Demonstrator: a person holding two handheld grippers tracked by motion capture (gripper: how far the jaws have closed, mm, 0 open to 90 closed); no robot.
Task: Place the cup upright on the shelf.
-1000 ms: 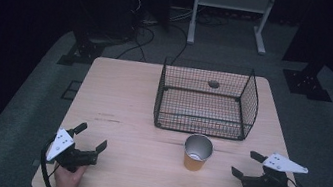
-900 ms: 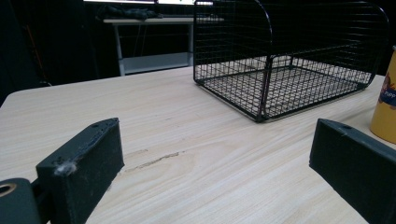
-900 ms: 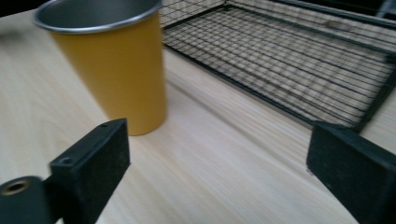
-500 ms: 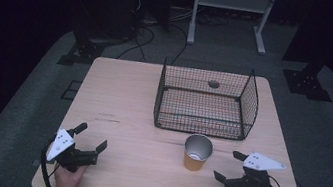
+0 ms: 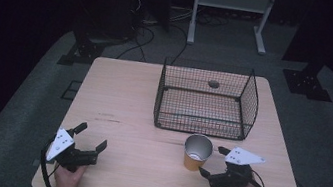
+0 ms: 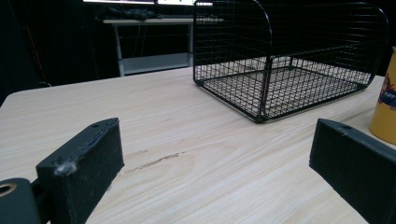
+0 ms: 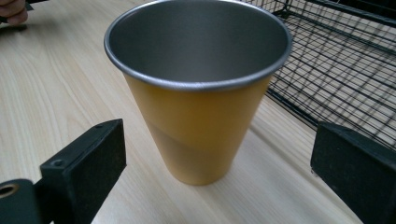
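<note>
An orange cup [image 5: 197,152] with a bare metal inside stands upright on the wooden table [image 5: 123,97], just in front of a black wire basket [image 5: 206,100]. My right gripper [image 5: 213,161] sits open just right of the cup, its jaws pointing at it. In the right gripper view the cup [image 7: 196,121] stands close, ahead of the right gripper [image 7: 219,151] and framed by its spread jaws, touching neither. My left gripper [image 5: 92,135] rests open near the front left of the table, holding nothing. Through the left gripper [image 6: 219,154] I see the basket [image 6: 289,79] and the cup's edge [image 6: 385,102].
The basket [image 7: 345,70] is open-topped and holds nothing; a small round hole [image 5: 213,84] in the tabletop shows behind it. Bare wood lies between the two grippers. Beyond the table are a white frame [image 5: 232,2], cables and stand bases on a grey floor.
My right gripper has moved left and slightly forward along the table's front edge, closing in on the cup, still open. The left gripper has stayed in place.
</note>
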